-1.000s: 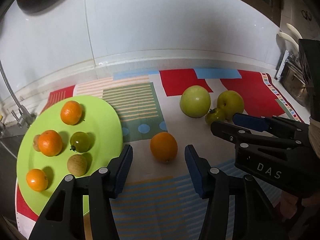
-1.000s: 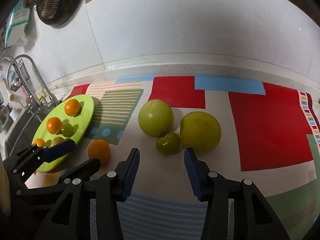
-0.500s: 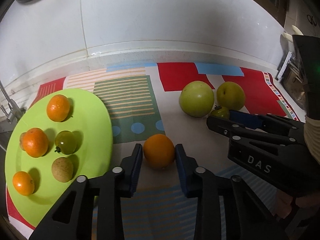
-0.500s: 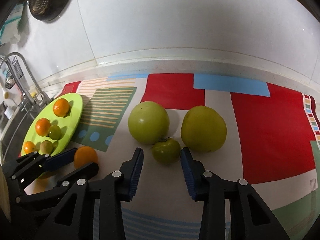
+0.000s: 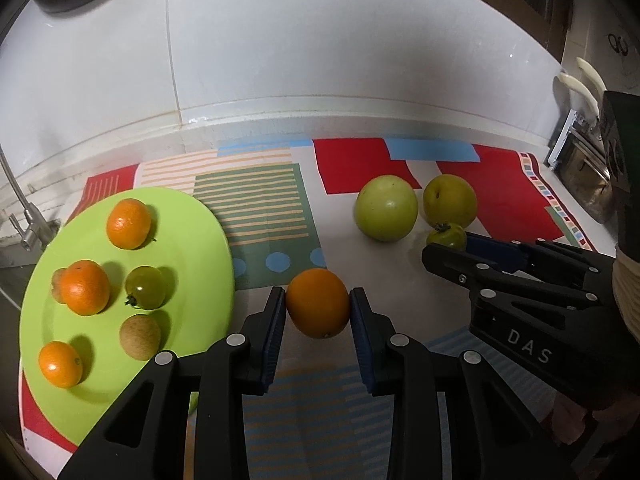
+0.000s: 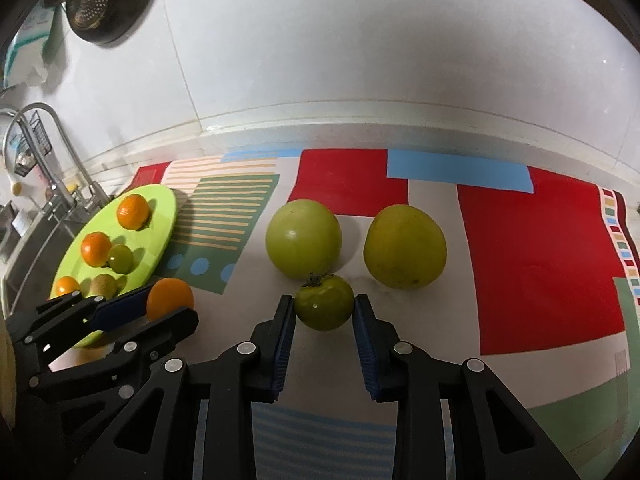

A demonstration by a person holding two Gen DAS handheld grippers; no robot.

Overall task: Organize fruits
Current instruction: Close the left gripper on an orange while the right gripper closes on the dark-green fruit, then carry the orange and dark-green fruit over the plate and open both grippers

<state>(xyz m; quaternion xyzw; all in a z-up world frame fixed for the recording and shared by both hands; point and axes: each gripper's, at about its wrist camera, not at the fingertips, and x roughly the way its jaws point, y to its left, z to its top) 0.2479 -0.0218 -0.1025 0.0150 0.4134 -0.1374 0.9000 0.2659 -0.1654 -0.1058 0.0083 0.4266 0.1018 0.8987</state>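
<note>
My left gripper is shut on an orange, its blue pads pressing both sides; the orange sits on the patterned mat just right of the lime-green plate. The plate holds three small mandarins, a green tomato and some brownish fruit. My right gripper is shut on a small green tomato with a dark calyx. Just behind that tomato lie two large green apples. In the right wrist view the left gripper and its orange show at lower left.
A colourful patterned mat covers the counter, with a white tiled wall close behind. A faucet and sink lie left of the plate. A colander hangs high on the wall. A rack with white-handled utensils stands at the right.
Both grippers have moved forward to their fruits and closed. The left one now grips the orange, the right one the small green tomato.
</note>
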